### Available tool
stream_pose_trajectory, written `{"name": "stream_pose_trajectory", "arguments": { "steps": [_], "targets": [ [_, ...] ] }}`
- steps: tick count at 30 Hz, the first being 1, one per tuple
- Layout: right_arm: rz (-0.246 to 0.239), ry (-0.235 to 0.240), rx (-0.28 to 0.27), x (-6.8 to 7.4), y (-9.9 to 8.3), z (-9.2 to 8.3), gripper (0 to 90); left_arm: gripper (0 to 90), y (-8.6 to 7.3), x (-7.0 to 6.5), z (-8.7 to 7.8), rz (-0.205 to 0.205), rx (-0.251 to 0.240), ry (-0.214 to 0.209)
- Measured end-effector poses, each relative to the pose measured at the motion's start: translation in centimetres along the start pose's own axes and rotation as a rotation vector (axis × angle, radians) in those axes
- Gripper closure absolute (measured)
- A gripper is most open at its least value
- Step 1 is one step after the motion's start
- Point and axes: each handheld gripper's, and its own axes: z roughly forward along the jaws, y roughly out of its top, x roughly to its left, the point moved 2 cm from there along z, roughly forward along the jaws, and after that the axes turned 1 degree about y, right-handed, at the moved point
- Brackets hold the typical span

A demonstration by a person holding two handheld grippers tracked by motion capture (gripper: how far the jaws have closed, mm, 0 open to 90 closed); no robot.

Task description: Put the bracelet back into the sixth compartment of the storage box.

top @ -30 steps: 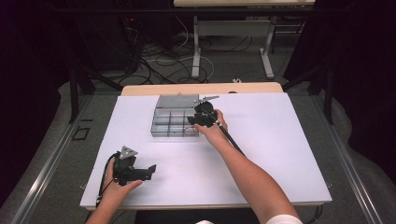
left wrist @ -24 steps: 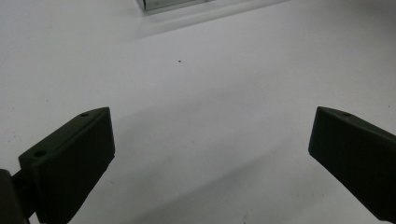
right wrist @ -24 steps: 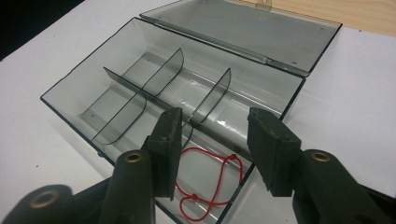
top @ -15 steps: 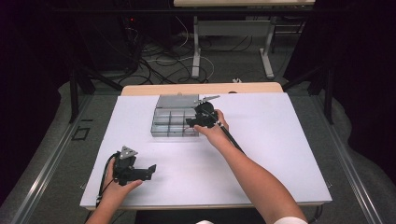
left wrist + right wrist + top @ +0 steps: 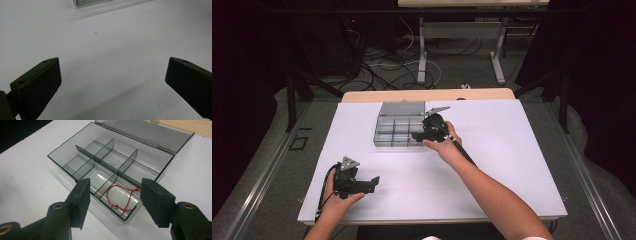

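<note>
Red string loop laid in an open compartment box

The red string [image 5: 122, 198] is seen in the box's [image 5: 62, 147] near corner compartment; the right gripper [image 5: 113, 195] is held spread just above, the left gripper [image 5: 112, 85] spread well apart.

Table: white-topped table [image 5: 512, 150], with a strip of bare wood along its far edge, at 12 o'clock.
Box: smoky clear plastic compartment box [image 5: 398, 131] lying on the white top toward 12 o'clock, a little left of the middle.
Lid: its lid [image 5: 147, 132] is laid open flat on the table on the far side, hinged to the box.
Dividers: thin walls split the box into several compartments.
Near edge: bare white surface from 3 o'clock round to 6 o'clock.
Speck: one tiny dark dot [image 5: 96, 32] on the white top in the left gripper view.
</note>
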Motion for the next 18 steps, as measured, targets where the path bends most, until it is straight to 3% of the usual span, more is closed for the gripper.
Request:
{"name": "stream_pose_trajectory", "arguments": {
  "steps": [7,9,12,13,18],
  "targets": [
    [-0.013,0.033,-0.003,0.8,-0.7,-1.2,35.8,0.6,0.0,0.0,0.0,0.002,0.001,0.001],
    [-0.035,0.025,-0.012,1.0,-0.9,-1.4,34.7,0.5,0.0,-0.1,0.1,-0.004,-0.001,-0.001],
    [-0.028,0.047,0.009,1.1,-1.3,-2.0,34.7,0.6,0.0,-0.1,0.1,-0.005,0.000,-0.001],
    [-0.024,0.051,-0.012,1.2,-1.4,-2.1,34.7,0.6,0.0,-0.1,0.1,-0.005,0.001,-0.001],
    [-0.001,0.081,-0.018,1.5,-1.9,-3.0,29.7,0.6,0.0,-0.1,0.1,-0.005,-0.001,-0.003]
  ]
}}
